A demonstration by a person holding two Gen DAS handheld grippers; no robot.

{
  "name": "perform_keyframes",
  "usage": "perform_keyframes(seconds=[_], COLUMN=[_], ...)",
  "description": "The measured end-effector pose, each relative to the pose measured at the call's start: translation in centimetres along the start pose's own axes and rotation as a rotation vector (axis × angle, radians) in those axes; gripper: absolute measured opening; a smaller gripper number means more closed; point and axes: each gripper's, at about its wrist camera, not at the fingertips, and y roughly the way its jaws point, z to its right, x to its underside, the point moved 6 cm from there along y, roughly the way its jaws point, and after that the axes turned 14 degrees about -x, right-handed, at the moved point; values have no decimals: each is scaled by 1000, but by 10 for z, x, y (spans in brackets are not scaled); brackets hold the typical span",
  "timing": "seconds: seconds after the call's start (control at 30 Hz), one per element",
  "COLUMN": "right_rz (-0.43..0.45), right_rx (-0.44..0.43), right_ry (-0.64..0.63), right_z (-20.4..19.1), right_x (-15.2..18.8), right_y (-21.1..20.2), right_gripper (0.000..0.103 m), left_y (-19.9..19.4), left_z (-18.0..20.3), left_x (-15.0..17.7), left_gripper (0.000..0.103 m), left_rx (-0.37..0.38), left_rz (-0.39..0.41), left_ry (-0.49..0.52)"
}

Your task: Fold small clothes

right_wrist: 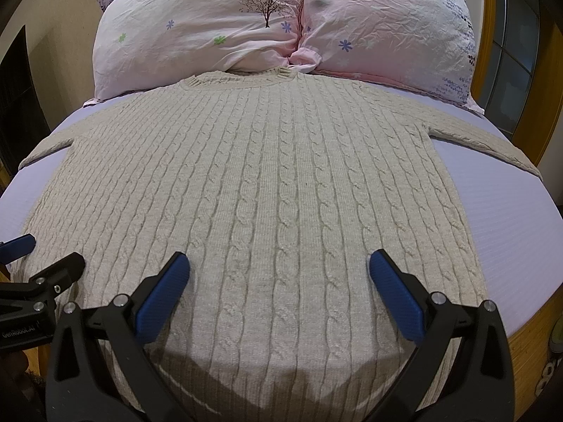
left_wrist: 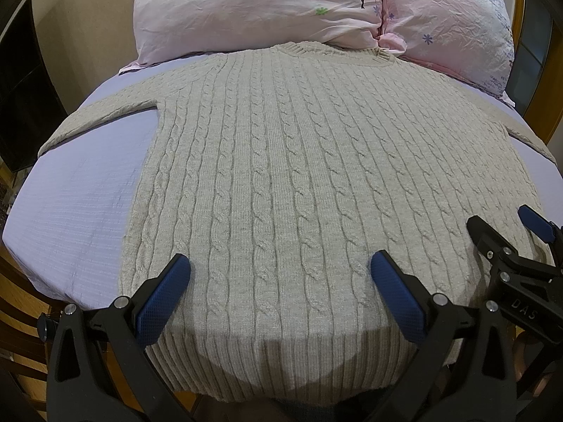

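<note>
Sweater (left_wrist: 281, 161) of pale oatmeal cable knit lies spread flat, front up, on a lavender bedsheet (left_wrist: 77, 204) with a fine woven ripple; its twisted rope columns run from the ribbed crew neck (right_wrist: 242, 79) down to a ribbed hem at the near edge of the bed, and both sleeves stretch out to the sides. Behind the collar sit two crinkled pink pillows (right_wrist: 197, 35) printed with small flowers and a bare tree. The left gripper (left_wrist: 280, 265) hovers over the lower body of the knit with its black arms and blue textured pads (left_wrist: 163, 299) spread wide, clasping nothing. The right gripper (right_wrist: 279, 263) is likewise wide apart above the hem area and holds nothing; whether either touches the wool cannot be told. "DAS" reads on the right tool's body in the left view, and "GenRobot.AI" on the left tool's body in the right view.
</note>
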Motion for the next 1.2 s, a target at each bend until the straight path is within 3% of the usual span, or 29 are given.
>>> perform_keyframes(seconds=[0.17,0.27,0.33,0.43,0.47,0.57,0.6,0.67,0.8,0.87,1.0,1.03,1.1,1.2], right_rz=[23,43,84,240,279,313,314,316,312,311,339,346,342,376], right_rx=[-16,-83,-123,-80,-36,17,24,57,170,187,198,207,211,223], right_ry=[-23,-52,19,213,311,575,670,820,964,1033,1118,1119,1118,1040], right_z=[2,8,34,115,157,262,295,355,435,460,493,495,506,499], right_x=[-3,-6,-21,-58,-71,-89,-90,-91,-91,-90,-84,-83,-84,-104], right_y=[-3,-9,-24,-65,-78,-88,-86,-82,-72,-66,-57,-56,-47,-52], right_gripper=[101,101,101,101,95,65,58,47,44,44,40,37,8,7], left_y=[0,1,-5,-5,-5,-10,-14,-15,3,11,32,36,44,50], left_z=[0,-1,-2,-4,-6,-23,-31,-42,-75,-92,-135,-145,-168,-193], left_x=[0,0,-1,-8,-11,-36,-47,-62,-94,-105,-112,-111,-114,-118], left_gripper=[102,102,102,102,102,102,102,102,102,102,102,102,102,102], left_rx=[0,1,7,27,22,-10,-13,-18,-23,12,165,171,152,90], left_rz=[2,23,49,58,63,191,262,327,316,299,249,241,234,250], left_ry=[0,2,11,38,40,29,26,23,-40,-94,-282,-320,-388,-429])
